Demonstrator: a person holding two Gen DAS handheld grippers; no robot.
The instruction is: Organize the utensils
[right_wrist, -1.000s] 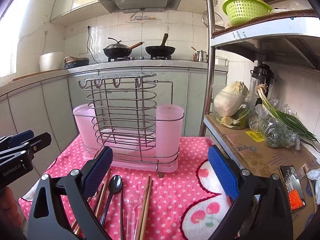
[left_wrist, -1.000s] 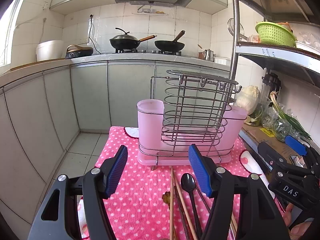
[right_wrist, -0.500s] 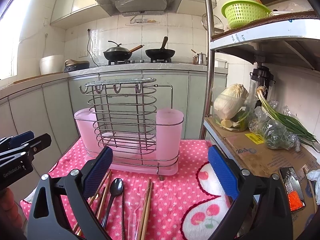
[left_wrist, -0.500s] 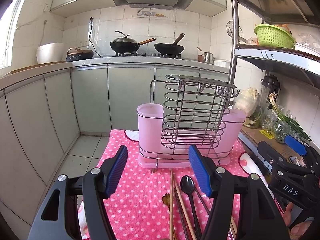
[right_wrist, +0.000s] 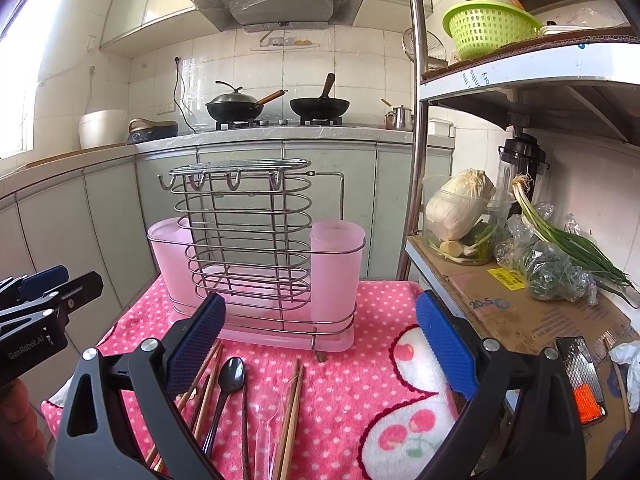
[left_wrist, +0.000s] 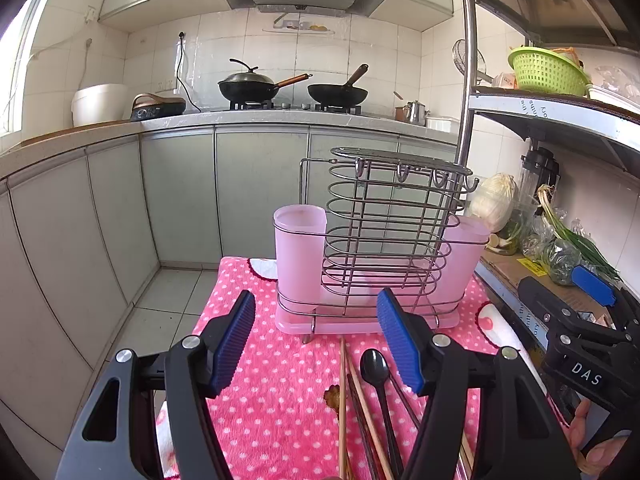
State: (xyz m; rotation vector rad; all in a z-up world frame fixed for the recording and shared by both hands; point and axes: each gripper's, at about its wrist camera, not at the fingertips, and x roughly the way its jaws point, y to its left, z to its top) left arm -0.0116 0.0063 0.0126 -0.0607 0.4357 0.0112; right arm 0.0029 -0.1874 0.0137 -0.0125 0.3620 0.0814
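Surface: pink polka-dot cloth (right_wrist: pixel 360 384) | room: tiled kitchen, stove (right_wrist: pixel 276 122)

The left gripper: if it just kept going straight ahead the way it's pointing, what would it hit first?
Probably the utensil rack. The open left gripper points at its pink base and wire basket, above the pink cloth. Depth is hard to judge, so it may pass over the black spoon first.

Left claw (left_wrist: pixel 316 340): jaws spread wide, blue pads facing each other, nothing between them, pointing forward and level.
Right claw (right_wrist: pixel 320 344): jaws gaping wider yet, nothing gripped, aimed forward.
Left hand (right_wrist: pixel 20 412): wrapped round the handle, low at frame edge.
Right hand (left_wrist: pixel 592 436): fingers curled under its handle.
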